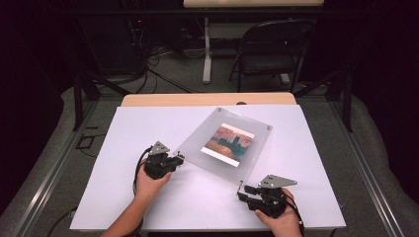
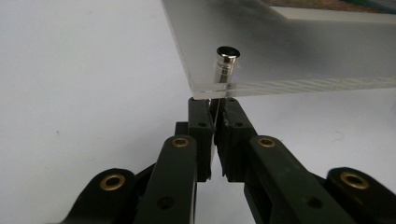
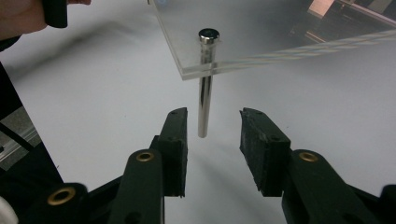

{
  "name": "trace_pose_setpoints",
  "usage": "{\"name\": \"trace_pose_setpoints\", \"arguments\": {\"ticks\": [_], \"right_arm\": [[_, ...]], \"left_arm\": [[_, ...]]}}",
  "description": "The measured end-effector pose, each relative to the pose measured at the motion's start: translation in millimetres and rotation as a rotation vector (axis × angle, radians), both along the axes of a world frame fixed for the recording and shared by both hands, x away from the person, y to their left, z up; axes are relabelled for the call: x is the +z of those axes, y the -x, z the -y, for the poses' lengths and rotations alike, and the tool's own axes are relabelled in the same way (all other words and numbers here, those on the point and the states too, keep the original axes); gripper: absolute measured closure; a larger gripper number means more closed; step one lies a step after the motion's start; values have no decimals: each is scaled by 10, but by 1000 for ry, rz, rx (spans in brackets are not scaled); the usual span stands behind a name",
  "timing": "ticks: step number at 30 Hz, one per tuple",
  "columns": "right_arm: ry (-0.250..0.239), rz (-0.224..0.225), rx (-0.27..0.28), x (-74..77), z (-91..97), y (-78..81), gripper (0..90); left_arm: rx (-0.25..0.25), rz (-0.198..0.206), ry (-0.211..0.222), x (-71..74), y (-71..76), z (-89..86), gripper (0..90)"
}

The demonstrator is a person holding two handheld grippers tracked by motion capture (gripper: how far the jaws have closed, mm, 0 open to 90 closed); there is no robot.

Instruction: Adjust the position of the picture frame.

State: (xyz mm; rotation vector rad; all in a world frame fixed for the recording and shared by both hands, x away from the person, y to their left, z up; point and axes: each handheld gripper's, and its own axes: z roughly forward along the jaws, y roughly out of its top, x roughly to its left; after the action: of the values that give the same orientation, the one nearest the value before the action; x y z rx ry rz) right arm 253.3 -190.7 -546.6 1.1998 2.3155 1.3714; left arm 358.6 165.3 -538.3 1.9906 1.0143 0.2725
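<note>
- Frame (image 1: 222,143) of clear acrylic lies skewed on the white table (image 1: 123,148), slightly right of centre; sandwiched inside it is a small painted print (image 1: 229,141) of an orange sky over dark towers.
- Metal standoff pins sit at its corners: a short one (image 2: 227,63) at the corner toward 9 o'clock, a long one (image 3: 205,84) at the corner toward 5 o'clock (its foot reaches down to the tabletop).
- Beyond the table, at 12 o'clock, a folding chair (image 1: 267,49) stands on a grey floor among cables, with dark surroundings.
- The left gripper (image 1: 174,160), held from 7 o'clock, has its jaws pinched narrow just under the frame's 9 o'clock corner, below the short pin; what they grip I cannot tell.
- The right gripper (image 1: 243,190), held from 5 o'clock, points at the long pin, jaws parted on either side of it without touching.
</note>
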Motion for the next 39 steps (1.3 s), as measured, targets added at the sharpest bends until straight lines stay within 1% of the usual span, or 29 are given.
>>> {"name": "trace_pose_setpoints", "arguments": {"ticks": [3, 5, 6, 8, 10, 11, 12, 14, 16, 20, 27, 31, 34, 36, 37, 39], "right_arm": [[-12, -16, 1, -12, -13, -18, 650], [-11, -23, 0, -26, -21, -36, 680], [-11, -29, -4, -37, -30, -50, 717], [-20, -33, -6, -41, -35, -60, 760], [-27, -30, -3, -38, -39, -66, 801], [-27, -30, -3, -38, -39, -66, 801], [-19, -31, 4, -32, -55, -56, 848], [2, -24, 2, -25, -73, -46, 851], [9, -24, 1, -17, -73, -47, 853], [1, -26, 0, -6, -69, -48, 854], [10, -26, 3, 15, -51, -52, 856], [19, -28, 2, 32, -23, -57, 856], [10, -29, -29, 49, 43, -89, 857], [9, -27, -50, 62, 89, -125, 857], [9, -27, -50, 62, 89, -125, 857], [-5, -18, -60, 75, 118, -167, 856]], "left_arm": [[-5, -1, 7, 12, 21, 8, 849], [-4, -4, 14, 21, 41, 18, 848], [-6, -3, 14, 21, 43, 18, 848], [-6, -8, 19, 23, 54, 23, 848], [-6, -2, 16, 22, 59, 26, 848], [-6, -2, 16, 22, 59, 26, 848], [-9, -5, 12, 22, 63, 27, 848], [-8, -5, 10, 18, 66, 28, 848], [-6, -4, 11, 21, 74, 29, 848], [-6, 0, 13, 24, 86, 33, 849], [-12, 4, 15, 29, 100, 38, 851], [-23, 6, 17, 44, 135, 50, 853], [-42, 8, 22, 63, 196, 59, 854], [-45, 6, 28, 81, 245, 59, 855], [-45, 6, 28, 81, 245, 59, 855], [-42, 5, 42, 91, 281, 51, 854]]}}
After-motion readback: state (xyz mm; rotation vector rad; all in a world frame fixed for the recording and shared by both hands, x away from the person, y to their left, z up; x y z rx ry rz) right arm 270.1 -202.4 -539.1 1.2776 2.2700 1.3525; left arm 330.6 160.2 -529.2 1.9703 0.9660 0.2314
